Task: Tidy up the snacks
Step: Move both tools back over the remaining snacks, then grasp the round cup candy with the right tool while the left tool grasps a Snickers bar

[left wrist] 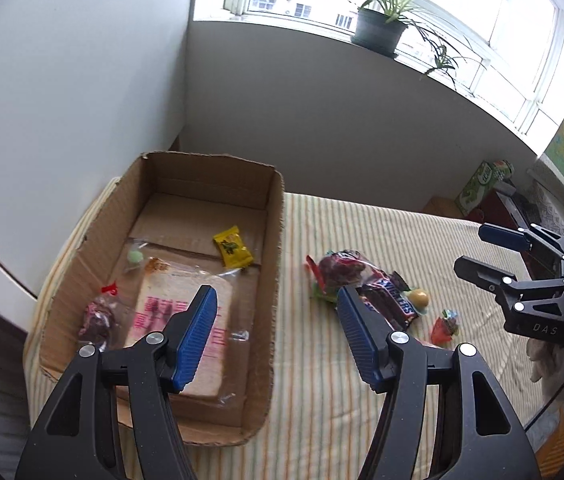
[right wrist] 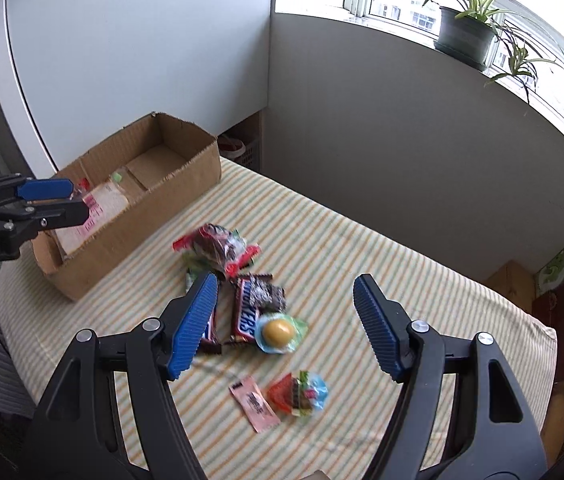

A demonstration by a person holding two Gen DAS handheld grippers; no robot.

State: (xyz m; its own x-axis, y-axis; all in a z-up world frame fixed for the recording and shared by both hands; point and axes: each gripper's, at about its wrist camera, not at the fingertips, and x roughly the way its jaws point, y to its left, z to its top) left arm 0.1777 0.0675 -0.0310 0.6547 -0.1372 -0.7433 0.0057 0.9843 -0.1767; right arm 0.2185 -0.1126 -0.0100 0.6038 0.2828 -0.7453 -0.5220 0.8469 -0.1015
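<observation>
Both tongs gape empty — left tongs [left wrist: 277,336] over the box [left wrist: 277,216], right tongs [right wrist: 286,324] above crowded chocolate bars [right wrist: 245,312]; closing there could pinch two wrappers, dropping one.

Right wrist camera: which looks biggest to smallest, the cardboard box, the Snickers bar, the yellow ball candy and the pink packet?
1. cardboard box
2. Snickers bar
3. pink packet and yellow ball candy: look about alike, and the packet lies nearer the camera, so no ranking.
</observation>
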